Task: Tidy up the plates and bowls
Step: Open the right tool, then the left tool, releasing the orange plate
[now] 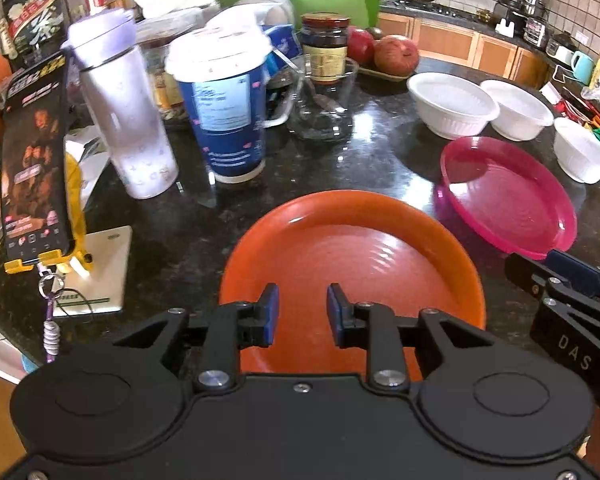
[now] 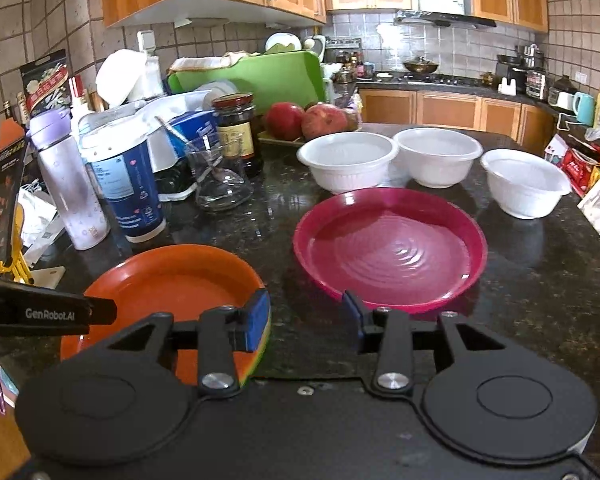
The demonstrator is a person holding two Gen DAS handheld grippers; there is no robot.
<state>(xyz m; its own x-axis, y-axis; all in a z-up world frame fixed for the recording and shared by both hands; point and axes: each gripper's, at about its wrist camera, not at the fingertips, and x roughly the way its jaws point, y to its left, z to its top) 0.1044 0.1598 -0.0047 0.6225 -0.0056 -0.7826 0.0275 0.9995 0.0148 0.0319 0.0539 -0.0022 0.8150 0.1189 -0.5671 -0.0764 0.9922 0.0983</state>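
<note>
An orange plate (image 1: 352,248) lies on the dark counter just ahead of my left gripper (image 1: 302,312), which is open and empty above its near rim. It also shows in the right wrist view (image 2: 172,280). A pink plate (image 2: 390,248) lies to its right, also seen in the left wrist view (image 1: 508,196). Three white bowls (image 2: 346,160) (image 2: 438,152) (image 2: 526,184) stand behind the pink plate. My right gripper (image 2: 306,320) is open and empty, low over the counter between the two plates.
Clutter stands at the left: a purple bottle (image 2: 70,184), a blue cup (image 2: 126,184), a glass jug (image 2: 218,176), a dark jar (image 2: 236,128), a phone on a yellow stand (image 1: 32,160). Apples (image 2: 304,118) sit behind on a tray. Packets lie at the counter's right edge (image 2: 584,168).
</note>
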